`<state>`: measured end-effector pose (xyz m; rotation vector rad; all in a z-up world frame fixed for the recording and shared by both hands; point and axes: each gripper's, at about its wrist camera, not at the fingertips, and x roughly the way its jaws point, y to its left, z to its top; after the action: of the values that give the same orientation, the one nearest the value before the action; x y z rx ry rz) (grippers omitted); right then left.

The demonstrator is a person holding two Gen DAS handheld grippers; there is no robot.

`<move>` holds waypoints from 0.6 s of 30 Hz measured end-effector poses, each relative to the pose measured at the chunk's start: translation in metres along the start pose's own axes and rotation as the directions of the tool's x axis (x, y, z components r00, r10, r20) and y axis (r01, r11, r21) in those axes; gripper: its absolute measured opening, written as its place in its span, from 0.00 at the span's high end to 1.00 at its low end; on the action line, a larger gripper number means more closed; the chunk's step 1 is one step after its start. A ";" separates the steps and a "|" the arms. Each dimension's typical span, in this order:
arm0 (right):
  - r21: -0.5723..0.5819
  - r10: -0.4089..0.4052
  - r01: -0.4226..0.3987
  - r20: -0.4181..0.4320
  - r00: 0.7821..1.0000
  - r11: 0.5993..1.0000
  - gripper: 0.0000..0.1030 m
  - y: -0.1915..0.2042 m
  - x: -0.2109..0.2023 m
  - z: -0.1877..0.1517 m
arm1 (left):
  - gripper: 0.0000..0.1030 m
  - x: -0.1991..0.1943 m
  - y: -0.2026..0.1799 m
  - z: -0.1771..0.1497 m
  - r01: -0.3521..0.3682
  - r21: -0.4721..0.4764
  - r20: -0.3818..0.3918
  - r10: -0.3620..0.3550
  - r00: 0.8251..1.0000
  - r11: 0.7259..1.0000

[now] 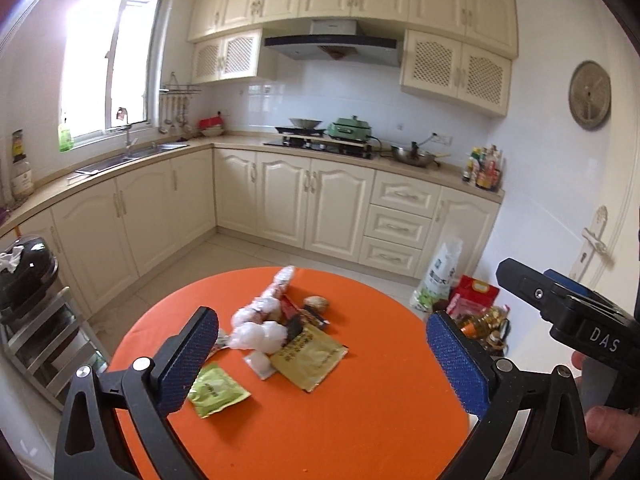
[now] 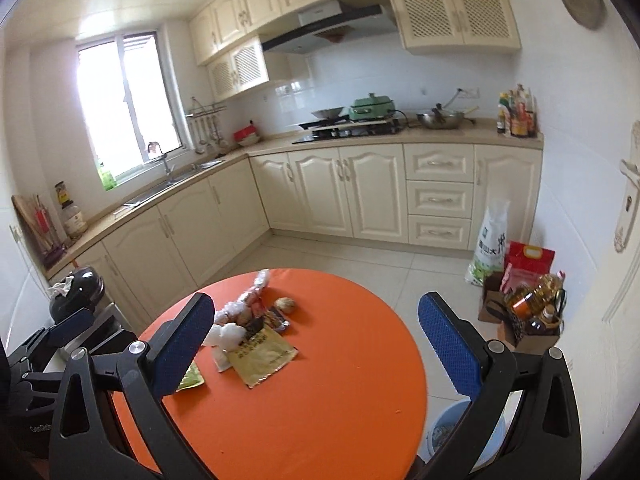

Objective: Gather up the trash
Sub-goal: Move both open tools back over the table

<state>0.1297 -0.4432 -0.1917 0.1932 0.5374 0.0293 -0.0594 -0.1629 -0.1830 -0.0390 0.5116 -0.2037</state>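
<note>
While both tools hang above the round orange desk [image 1: 360,420], the left hand-held gripper [image 1: 320,364] is spread wide with nothing between its blue pads, and the right hand-held gripper [image 2: 316,344] is likewise released and empty. Trash lies in a loose heap toward the far-left part of the desk: a gold sachet [image 1: 308,354], a green sachet [image 1: 216,390] nearer the left pad, crumpled white tissues [image 1: 260,334], a clear wrapper [image 1: 280,284] and a brown walnut-like lump [image 1: 316,303]. Beside the desk on the floor, low at the right, stands a pale blue bin [image 2: 448,436]. A black lidded bin [image 2: 78,292] sits left, by the cabinets.
</note>
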 end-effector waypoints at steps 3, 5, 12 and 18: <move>-0.047 0.046 -0.046 -0.006 0.999 0.998 0.00 0.030 0.005 0.000 | 0.01 -0.021 0.022 -0.010 -0.072 -0.014 0.018 0.072 0.997 0.997; -0.078 0.071 -0.072 -0.019 0.997 0.994 0.00 0.046 0.010 -0.003 | 0.01 -0.026 0.033 -0.019 -0.105 -0.036 0.012 0.106 0.994 0.994; -0.137 0.103 -0.119 -0.115 0.988 0.983 0.00 0.073 0.043 -0.024 | 0.01 -0.014 0.048 -0.037 -0.179 -0.086 -0.067 0.173 0.983 0.980; -0.147 0.084 -0.116 -0.208 0.974 0.982 0.00 0.069 0.082 -0.044 | 0.01 0.062 0.057 -0.017 -0.192 -0.073 -0.182 0.176 0.967 0.979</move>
<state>0.1794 -0.3609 -0.2572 0.0620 0.7242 0.1911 -0.0043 -0.1192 -0.2331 -0.0612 0.6962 -0.0011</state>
